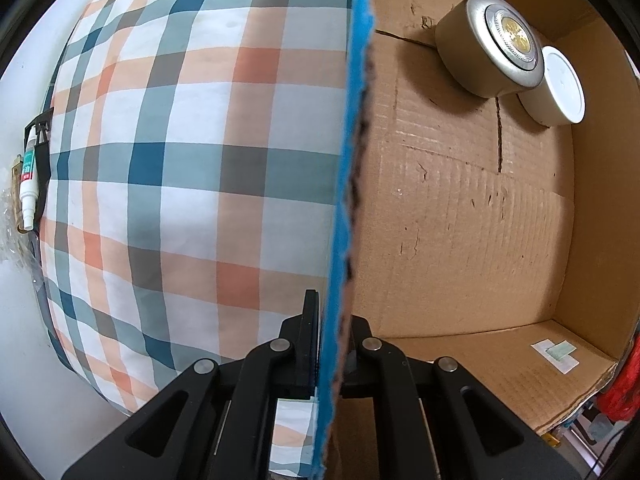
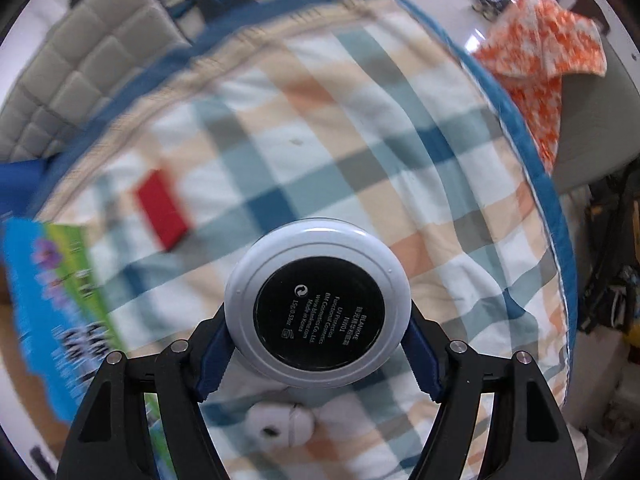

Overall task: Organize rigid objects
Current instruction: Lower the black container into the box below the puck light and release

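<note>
My left gripper [image 1: 329, 344] is shut on the blue-edged wall [image 1: 352, 168] of a cardboard box and holds it. Inside the box lie a silver round tin [image 1: 486, 46] and a white round jar [image 1: 558, 88] at the far corner. My right gripper [image 2: 318, 344] is shut on a round white compact with a black label [image 2: 318, 306], held above the plaid bed cover [image 2: 360, 140]. A red flat box [image 2: 162, 210] lies on the cover to the left, blurred.
A white tube [image 1: 27, 178] lies at the far left past the plaid cover [image 1: 180, 160]. A blue and green carton [image 2: 52, 308] is at the left. A white plush toy [image 2: 280, 424] lies below the compact. An orange patterned cloth [image 2: 540, 64] hangs at the right.
</note>
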`<control>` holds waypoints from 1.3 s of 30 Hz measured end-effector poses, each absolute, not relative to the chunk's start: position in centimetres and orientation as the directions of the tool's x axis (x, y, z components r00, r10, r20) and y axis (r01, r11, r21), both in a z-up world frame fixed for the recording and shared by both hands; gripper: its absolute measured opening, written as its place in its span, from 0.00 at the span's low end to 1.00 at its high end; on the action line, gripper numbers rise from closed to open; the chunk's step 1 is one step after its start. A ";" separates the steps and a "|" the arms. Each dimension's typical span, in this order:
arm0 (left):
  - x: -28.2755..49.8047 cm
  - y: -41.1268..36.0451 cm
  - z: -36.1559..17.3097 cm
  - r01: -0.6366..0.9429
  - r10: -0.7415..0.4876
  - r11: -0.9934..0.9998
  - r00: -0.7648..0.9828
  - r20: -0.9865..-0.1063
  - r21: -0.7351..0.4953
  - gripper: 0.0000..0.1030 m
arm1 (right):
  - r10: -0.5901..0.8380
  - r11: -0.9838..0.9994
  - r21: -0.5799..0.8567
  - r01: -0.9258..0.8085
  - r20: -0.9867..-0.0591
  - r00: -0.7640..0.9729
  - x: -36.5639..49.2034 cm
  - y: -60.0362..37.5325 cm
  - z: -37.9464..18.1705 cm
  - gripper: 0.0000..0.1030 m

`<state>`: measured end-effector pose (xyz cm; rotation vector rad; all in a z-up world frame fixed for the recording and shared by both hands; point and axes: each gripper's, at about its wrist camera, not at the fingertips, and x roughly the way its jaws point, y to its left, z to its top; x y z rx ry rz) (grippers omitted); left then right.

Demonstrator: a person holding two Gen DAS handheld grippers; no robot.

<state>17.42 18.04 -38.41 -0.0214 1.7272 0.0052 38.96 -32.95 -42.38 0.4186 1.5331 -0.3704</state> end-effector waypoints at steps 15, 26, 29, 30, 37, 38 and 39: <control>17.4 16.9 -38.4 -0.007 -0.002 1.000 -0.152 -0.988 -0.001 0.04 | 0.310 0.929 0.329 0.168 -0.942 0.129 37.2 -15.8 -31.6 0.75; 17.3 17.9 -38.4 -0.032 -0.027 0.999 -0.153 -0.988 -0.022 0.04 | 0.370 0.928 0.371 0.042 -0.929 0.015 36.7 -4.1 -35.5 0.75; 17.3 18.1 -38.4 -0.035 -0.030 0.999 -0.153 -0.988 -0.025 0.04 | 0.380 0.925 0.379 0.031 -0.925 -0.015 36.7 -2.2 -37.0 0.75; 17.4 18.2 -38.4 -0.035 -0.031 0.999 -0.153 -0.988 -0.025 0.04 | 0.374 0.927 0.374 0.024 -0.927 -0.020 36.7 -1.6 -37.3 0.75; 17.5 18.6 -38.5 -0.034 -0.029 0.999 -0.155 -0.987 -0.024 0.04 | 0.377 0.926 0.376 0.023 -0.925 -0.055 37.0 -0.1 -39.5 0.75; 17.6 18.7 -38.5 -0.034 -0.029 0.999 -0.156 -0.987 -0.024 0.04 | 0.378 0.926 0.377 0.025 -0.924 -0.059 37.0 0.0 -39.8 0.75; 17.6 18.7 -38.5 -0.034 -0.029 0.999 -0.157 -0.987 -0.024 0.04 | 0.387 0.922 0.385 0.035 -0.920 -0.064 37.0 0.0 -40.1 0.75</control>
